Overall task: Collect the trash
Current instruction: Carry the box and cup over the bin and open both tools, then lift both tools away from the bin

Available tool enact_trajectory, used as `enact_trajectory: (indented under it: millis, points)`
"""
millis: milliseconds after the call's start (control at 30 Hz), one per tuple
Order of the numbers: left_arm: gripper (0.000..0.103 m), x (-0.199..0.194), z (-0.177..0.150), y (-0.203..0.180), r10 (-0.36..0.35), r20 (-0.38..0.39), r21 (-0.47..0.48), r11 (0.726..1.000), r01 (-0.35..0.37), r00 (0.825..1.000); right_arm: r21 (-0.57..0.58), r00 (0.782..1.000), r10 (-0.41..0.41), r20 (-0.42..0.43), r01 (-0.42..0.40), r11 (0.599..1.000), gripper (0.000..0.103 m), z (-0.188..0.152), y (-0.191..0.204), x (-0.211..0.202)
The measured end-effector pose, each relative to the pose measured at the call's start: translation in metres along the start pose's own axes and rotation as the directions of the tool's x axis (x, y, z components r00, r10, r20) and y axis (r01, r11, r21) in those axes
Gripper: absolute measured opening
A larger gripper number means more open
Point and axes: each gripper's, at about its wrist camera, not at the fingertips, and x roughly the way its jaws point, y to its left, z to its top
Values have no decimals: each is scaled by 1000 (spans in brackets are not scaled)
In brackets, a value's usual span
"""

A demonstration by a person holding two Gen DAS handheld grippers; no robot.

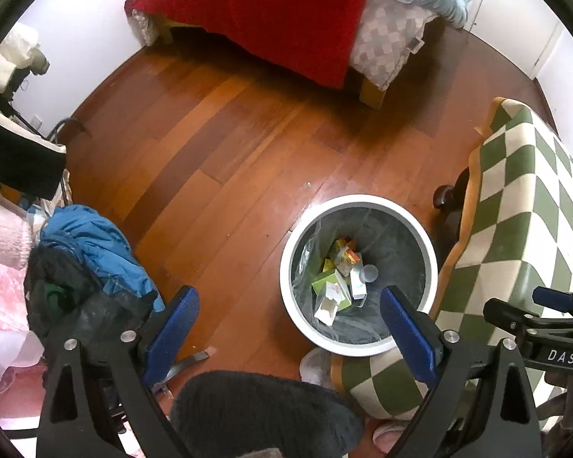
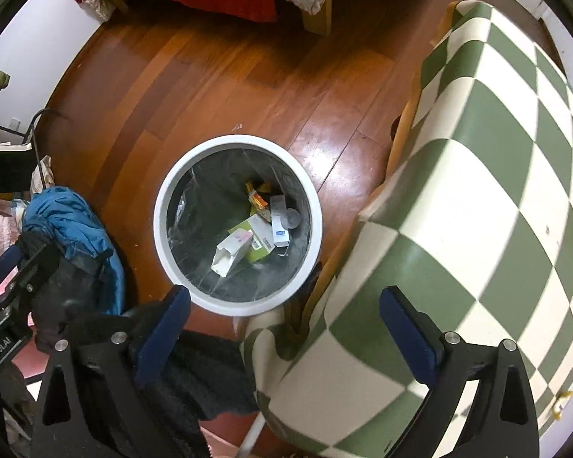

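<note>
A round white trash bin (image 1: 359, 349) with a dark liner stands on the wooden floor; it also shows in the right wrist view (image 2: 195, 297). Inside lie several small cartons (image 1: 334, 294) and a grey cap (image 1: 369, 273); the same cartons (image 2: 248, 244) show in the right wrist view. My left gripper (image 1: 290, 328) is open and empty, held above the floor and the bin's near side. My right gripper (image 2: 284, 328) is open and empty, above the bin's near rim and the table edge. The right gripper's tip also shows in the left wrist view (image 1: 554, 301).
A table with a green-and-white checked cloth (image 2: 477, 191) stands right of the bin. A pile of blue and dark clothes (image 1: 91, 263) lies left. A bed with a red cover (image 1: 271, 19) stands at the far side. A dark fuzzy item (image 1: 259, 412) lies below my left gripper.
</note>
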Motion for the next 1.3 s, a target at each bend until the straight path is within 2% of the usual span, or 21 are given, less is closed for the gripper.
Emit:
enact_trajectory:
  millis: [233, 467, 667, 833, 1000, 1067, 1167, 1267, 1300]
  points:
    - [96, -42, -6, -4, -21, 41, 9, 1000, 21, 999, 4, 998, 32, 52, -32, 999, 100, -26, 1, -40]
    - [96, -94, -16, -13, -45, 115, 22, 999, 43, 992, -8, 988, 72, 136, -71, 997, 100, -53, -2, -96]
    - [96, -136, -28, -26, -82, 166, 43, 996, 76, 983, -27, 970, 126, 207, -123, 992, 100, -80, -8, -147]
    - [96, -167, -32, -45, -66, 214, 78, 996, 50, 975, -2, 941, 198, 274, -206, 979, 101, -101, -25, -188]
    - [96, -176, -29, -80, -98, 244, 111, 991, 73, 965, 90, 907, 239, 346, -286, 954, 101, -121, -74, -218]
    - [96, -169, -24, -108, -116, 238, 141, 986, 84, 964, 131, 903, 231, 363, -295, 947, 101, -128, -100, -223]
    - [96, -155, -18, -155, -149, 221, 188, 976, 108, 964, 200, 912, 177, 370, -265, 943, 101, -135, -147, -224]
    - [97, -136, -9, -222, -192, 194, 276, 952, 134, 962, 282, 926, 101, 364, -212, 936, 101, -139, -203, -220]
    - [102, -130, -6, -247, -206, 182, 306, 941, 143, 962, 316, 932, 68, 356, -189, 930, 101, -139, -226, -218]
